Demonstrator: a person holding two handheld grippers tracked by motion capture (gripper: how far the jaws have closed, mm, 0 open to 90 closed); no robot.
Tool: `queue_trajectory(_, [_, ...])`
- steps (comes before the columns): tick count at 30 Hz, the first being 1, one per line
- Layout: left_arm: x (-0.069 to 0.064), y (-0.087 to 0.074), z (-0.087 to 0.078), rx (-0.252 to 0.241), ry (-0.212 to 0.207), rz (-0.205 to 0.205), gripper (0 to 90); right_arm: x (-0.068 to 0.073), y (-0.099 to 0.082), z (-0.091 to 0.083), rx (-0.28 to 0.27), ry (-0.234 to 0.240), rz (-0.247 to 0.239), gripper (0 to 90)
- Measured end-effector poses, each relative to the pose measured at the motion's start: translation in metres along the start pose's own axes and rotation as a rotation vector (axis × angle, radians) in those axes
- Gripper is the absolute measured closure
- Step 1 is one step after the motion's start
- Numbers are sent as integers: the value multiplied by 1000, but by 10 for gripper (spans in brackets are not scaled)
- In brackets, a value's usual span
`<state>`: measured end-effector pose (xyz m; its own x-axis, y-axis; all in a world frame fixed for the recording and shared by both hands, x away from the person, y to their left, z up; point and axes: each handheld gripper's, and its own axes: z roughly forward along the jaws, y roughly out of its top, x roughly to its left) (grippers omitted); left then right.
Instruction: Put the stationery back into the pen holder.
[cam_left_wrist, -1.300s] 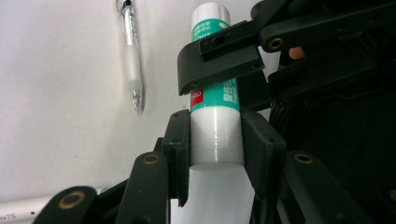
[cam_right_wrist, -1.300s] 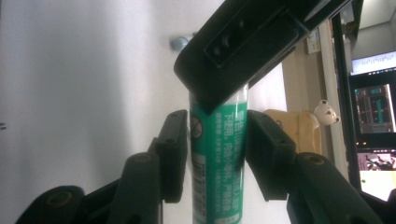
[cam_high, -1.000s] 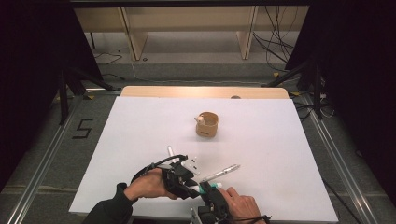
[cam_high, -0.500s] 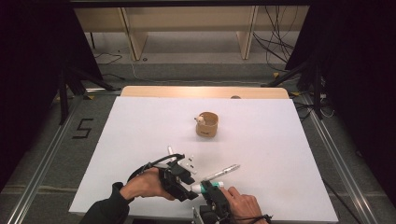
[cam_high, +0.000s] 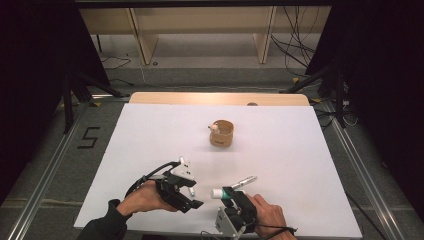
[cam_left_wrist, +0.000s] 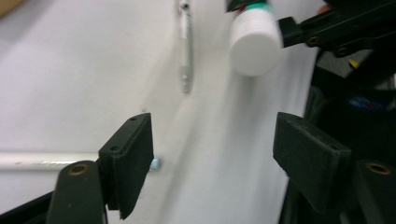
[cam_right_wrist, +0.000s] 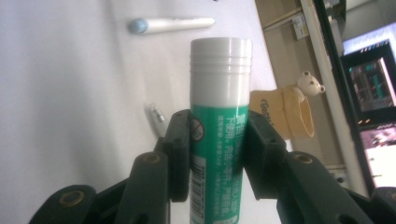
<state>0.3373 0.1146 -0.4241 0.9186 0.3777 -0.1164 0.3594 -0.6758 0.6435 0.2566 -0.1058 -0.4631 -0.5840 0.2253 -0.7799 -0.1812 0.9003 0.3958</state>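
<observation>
My right gripper (cam_right_wrist: 217, 135) is shut on a green glue stick (cam_right_wrist: 219, 154) whose white cap (cam_right_wrist: 221, 63) juts out past the jaws. In the high view the right gripper (cam_high: 227, 194) sits at the table's near edge, with the cap (cam_high: 217, 192) pointing left. The left gripper (cam_high: 195, 197) is just to the left of it, a small gap away. Its jaws have just been opening and nothing is between them. From the left gripper (cam_left_wrist: 212, 135) I see the cap (cam_left_wrist: 254, 42) a little ahead.
A silver pen (cam_high: 243, 181) lies just beyond the right gripper. A white pen (cam_left_wrist: 46, 160) lies by the left gripper's jaw. A tan cup with a small bear figure (cam_high: 221, 134) stands mid-table. The white table (cam_high: 150, 130) ends near my hands.
The left gripper has let go of the glue stick's cap end, opened its jaws and drawn back to the left. The right gripper keeps its hold on the glue stick.
</observation>
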Motion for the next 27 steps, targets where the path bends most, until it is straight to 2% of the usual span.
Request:
queue_trajectory(2, [3,-4,-2,-37,18,-21,268,-6,-3,0,-16,10,53,659])
queue_trajectory(3, [5,-8,-3,-60,27,-40,264,-10,-5,0,-24,20,93,659])
queue_trajectory(4, [6,-10,-4,-69,36,-47,261,-14,-8,0,-33,31,157,659])
queue_trajectory(5, [8,-13,-5,-81,50,-54,259,-18,-10,-1,-41,48,171,659])
queue_trajectory(6, [11,-15,-5,-84,66,-52,258,-22,-12,0,-51,50,211,659])
queue_trajectory(9, [16,-24,-6,-128,104,-99,245,-33,-18,1,-81,73,306,659])
queue_trajectory(14, [20,-33,-6,-206,158,-130,226,-50,-27,5,-138,125,475,659])
queue_trajectory(17, [21,-39,-7,-267,181,-147,215,-63,-34,10,-176,160,586,659])
queue_trajectory(18, [21,-40,-7,-290,191,-151,212,-66,-36,12,-186,167,610,659])
queue_trajectory(20, [21,-44,-7,-329,201,-165,207,-73,-40,16,-201,188,694,659])
queue_trajectory(22, [21,-47,-8,-356,215,-168,206,-80,-46,19,-220,204,770,659])
queue_trajectory(27, [21,-55,-9,-424,223,-217,204,-97,-58,29,-259,238,945,659])
